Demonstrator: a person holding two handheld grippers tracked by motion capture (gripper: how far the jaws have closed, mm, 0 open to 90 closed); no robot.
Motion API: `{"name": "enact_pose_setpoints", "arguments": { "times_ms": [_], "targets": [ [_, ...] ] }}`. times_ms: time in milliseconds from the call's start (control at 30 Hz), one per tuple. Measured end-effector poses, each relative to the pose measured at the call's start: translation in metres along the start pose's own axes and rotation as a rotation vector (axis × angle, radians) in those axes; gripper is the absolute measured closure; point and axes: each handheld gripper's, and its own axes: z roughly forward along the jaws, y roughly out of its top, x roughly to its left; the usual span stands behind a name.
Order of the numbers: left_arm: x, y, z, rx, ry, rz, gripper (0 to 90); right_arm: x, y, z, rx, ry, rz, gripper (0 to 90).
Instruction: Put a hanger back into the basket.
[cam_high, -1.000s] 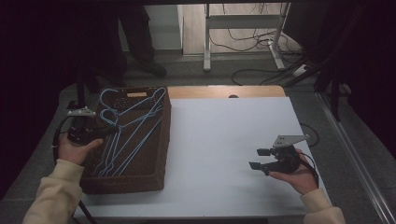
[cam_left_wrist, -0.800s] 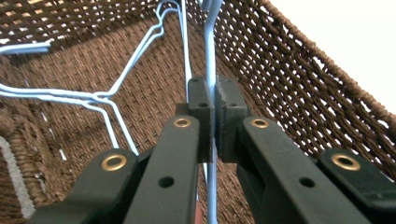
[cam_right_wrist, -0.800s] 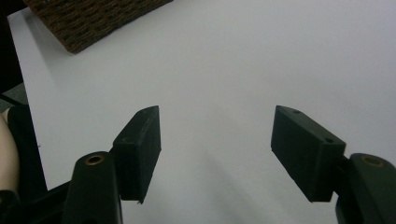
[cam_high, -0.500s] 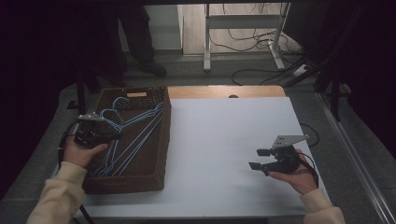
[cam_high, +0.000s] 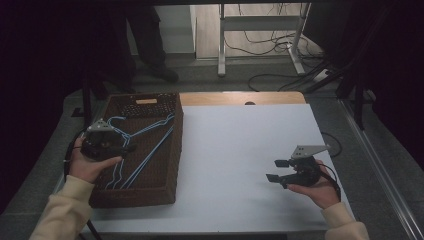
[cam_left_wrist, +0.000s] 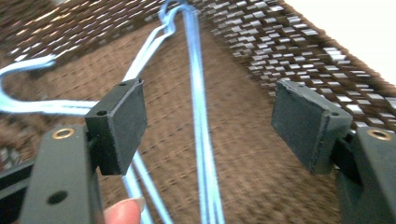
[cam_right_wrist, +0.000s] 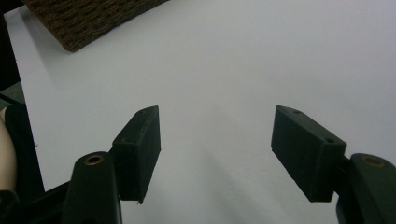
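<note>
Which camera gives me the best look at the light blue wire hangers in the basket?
The left gripper view: the light blue wire hangers run close up over the brown woven basket. The high view shows the whole bundle, small and dim. The right gripper view catches just a basket corner.

I count one basket (cam_high: 167, 150) on my table (cam_high: 240, 150), several blue hangers (cam_high: 145, 145) inside the basket, their exact number unclear, and two grippers.

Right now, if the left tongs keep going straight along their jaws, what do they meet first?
Most likely the light blue wire hangers lying in the brown wicker basket. The left tongs have just been opening, the wires run between the open jaws, untouched. Depth is unclear; the basket floor lies right behind them.
</note>
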Motion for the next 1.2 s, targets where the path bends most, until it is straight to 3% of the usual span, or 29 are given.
{"name": "enact_pose_setpoints", "arguments": {
  "times_ms": [267, 533, 833, 1200],
  "targets": [
    [-0.035, -0.007, -0.005, -0.083, -0.136, 0.030, 25.6, 0.001, -0.001, -0.002, -0.021, -0.039, 0.011, 29.2],
    [-0.062, -0.022, -0.006, -0.093, -0.224, 0.042, 25.0, 0.004, -0.005, -0.005, -0.054, -0.084, 0.049, 27.9],
    [-0.084, -0.027, 0.000, -0.090, -0.259, 0.078, 24.7, 0.010, -0.011, -0.007, -0.064, -0.124, 0.082, 26.8],
    [-0.084, -0.028, 0.003, -0.100, -0.252, 0.075, 23.1, 0.008, -0.012, -0.006, -0.070, -0.134, 0.078, 23.9]
  ]
}}
